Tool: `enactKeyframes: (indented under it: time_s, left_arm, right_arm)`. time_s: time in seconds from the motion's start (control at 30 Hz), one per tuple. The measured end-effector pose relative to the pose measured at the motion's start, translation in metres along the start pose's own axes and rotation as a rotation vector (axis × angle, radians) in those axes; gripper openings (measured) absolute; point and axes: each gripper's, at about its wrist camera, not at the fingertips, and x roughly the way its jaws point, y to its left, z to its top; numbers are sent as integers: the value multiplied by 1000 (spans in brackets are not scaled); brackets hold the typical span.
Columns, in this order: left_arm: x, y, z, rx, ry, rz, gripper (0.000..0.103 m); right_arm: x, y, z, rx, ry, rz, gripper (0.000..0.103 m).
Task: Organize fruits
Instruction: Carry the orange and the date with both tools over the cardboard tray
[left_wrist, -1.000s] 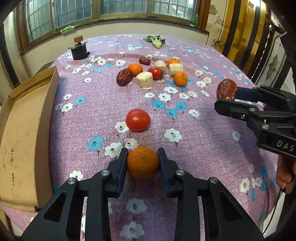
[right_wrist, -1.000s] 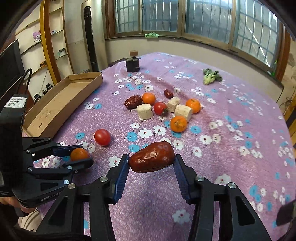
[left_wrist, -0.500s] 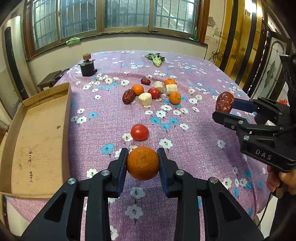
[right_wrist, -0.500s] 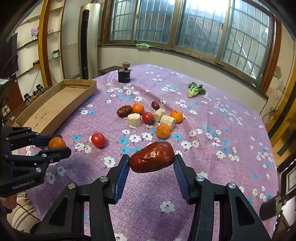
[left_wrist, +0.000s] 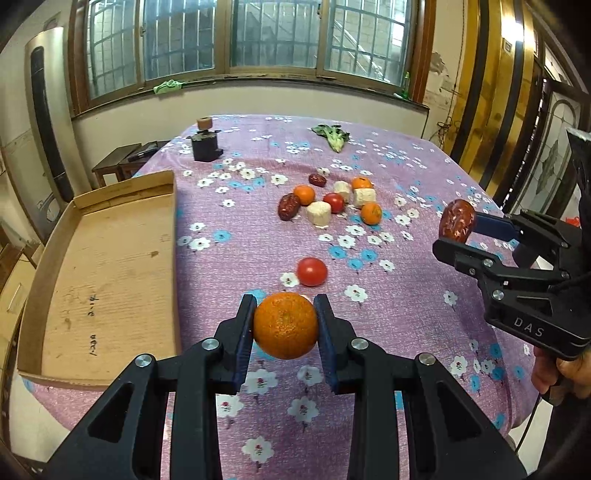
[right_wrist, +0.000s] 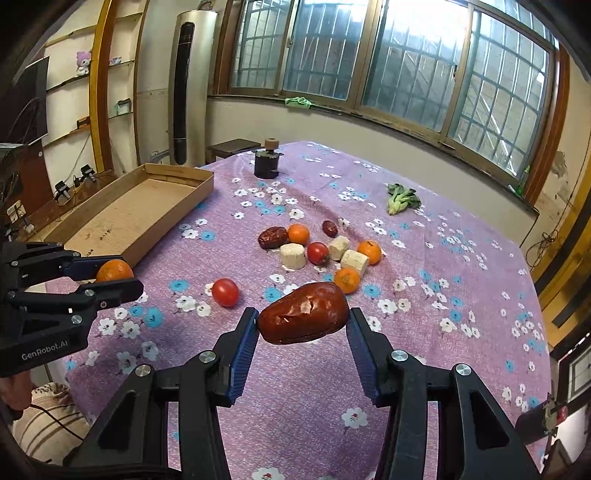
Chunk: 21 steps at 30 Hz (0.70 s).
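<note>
Purple cloth printed with white and blue flowers covers the bench (left_wrist: 229, 258), which stands under a row of barred windows. Above its near edge the left gripper (left_wrist: 285, 326) is clamped on a round orange mandarin (left_wrist: 285, 325), its 2 blue-padded fingers pressed to the fruit's sides and holding it clear of the cloth. To its right the right gripper (right_wrist: 303, 323) pinches a wrinkled dark red date (right_wrist: 303, 317) lengthwise between its pads, also off the surface; in the left wrist view this date (left_wrist: 457, 220) shows at the tip of that gripper. Just beyond the mandarin a single red cherry tomato (left_wrist: 312, 271) lies alone on the cloth. Farther toward the middle sits a loose cluster: 3 more small mandarins (right_wrist: 298, 233), a second red tomato (right_wrist: 317, 253), 3 pale cream cylinder-shaped chunks (right_wrist: 292, 255), a large dark date (right_wrist: 272, 237) and a smaller one (right_wrist: 329, 228). Along the bench's left side lies a shallow brown cardboard tray (left_wrist: 107, 266), with handwriting on its floor and no fruit inside. Near the far edge lie a green leafy vegetable (right_wrist: 402, 197) and a small black block with a tan knob on top (left_wrist: 205, 144). A person's hand (left_wrist: 561, 373) grips the right gripper's handle at the frame's lower right.
</note>
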Motion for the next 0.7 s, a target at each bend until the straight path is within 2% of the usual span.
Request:
enactKeyframes:
  time_s: [0.2,0.7]
  left_arm:
    - [-7,16,-1,-26,-23,36,29]
    - [-18,75,-7,-124,-50,94,29]
  right_arm:
    - [4,6,4,12,7,51,50]
    - [18,44,29,37,12,269,50]
